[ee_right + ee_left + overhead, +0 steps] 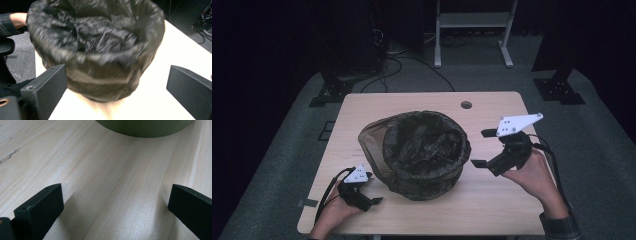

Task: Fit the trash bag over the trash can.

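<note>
A round bin (422, 152) lined with a crumpled black bag stands in the middle of the light wood table (492, 200). My left gripper (373, 189) rests low by the table's front left, just left of the bin, open. Its jaws (116, 195) are spread wide over bare wood, with the bin's green base (142, 127) ahead. My right gripper (481, 148) is held above the table right of the bin, open and pointing at it. In the right gripper view the bag-covered bin (97, 45) is blurred, close ahead of the spread jaws (116, 80).
A cable hole (466, 105) sits near the table's far edge. Behind the table are a white frame's legs (472, 30), black stand bases (332, 90) (559, 87) and floor cables (412, 62). The other hand (17, 20) is beyond the bin.
</note>
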The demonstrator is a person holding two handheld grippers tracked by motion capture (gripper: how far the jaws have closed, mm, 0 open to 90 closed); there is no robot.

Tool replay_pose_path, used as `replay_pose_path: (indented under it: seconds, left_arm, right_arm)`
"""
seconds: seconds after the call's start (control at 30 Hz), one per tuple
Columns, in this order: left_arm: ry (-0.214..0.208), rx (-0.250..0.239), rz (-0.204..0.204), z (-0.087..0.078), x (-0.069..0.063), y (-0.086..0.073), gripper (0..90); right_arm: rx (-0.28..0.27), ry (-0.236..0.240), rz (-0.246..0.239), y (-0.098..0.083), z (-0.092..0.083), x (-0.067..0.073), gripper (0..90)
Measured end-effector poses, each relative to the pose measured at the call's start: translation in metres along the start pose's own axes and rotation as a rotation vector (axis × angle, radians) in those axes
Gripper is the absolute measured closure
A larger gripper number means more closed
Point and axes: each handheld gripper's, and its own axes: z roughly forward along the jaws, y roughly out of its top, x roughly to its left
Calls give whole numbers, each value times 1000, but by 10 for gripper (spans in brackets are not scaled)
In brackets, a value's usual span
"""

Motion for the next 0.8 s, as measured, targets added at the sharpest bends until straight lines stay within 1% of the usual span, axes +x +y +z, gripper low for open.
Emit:
replay_pose_path:
  seconds: [0.1,0.23,0.43,0.53,0.6,0.73,0.8]
  left_arm:
    - [0,0,0,0,0,0,0]
    - [0,0,0,0,0,0,0]
    - [0,2,2,0,0,0,0]
    - [0,2,2,0,0,0,0]
    - [-1,1,1,0,0,0,0]
    - [-1,1,2,0,0,0,0]
    - [-1,1,2,0,0,0,0]
  right_arm:
    - [-8,0,-4,-19,4,6,18]
    - [-18,33,8,-41,15,13,18]
    - [8,78,18,-67,41,23,18]
    - [14,94,26,-80,53,25,18]
    - [27,97,35,-91,62,26,18]
    - [40,110,46,-105,74,28,18]
    - [59,104,50,-113,81,28,18]
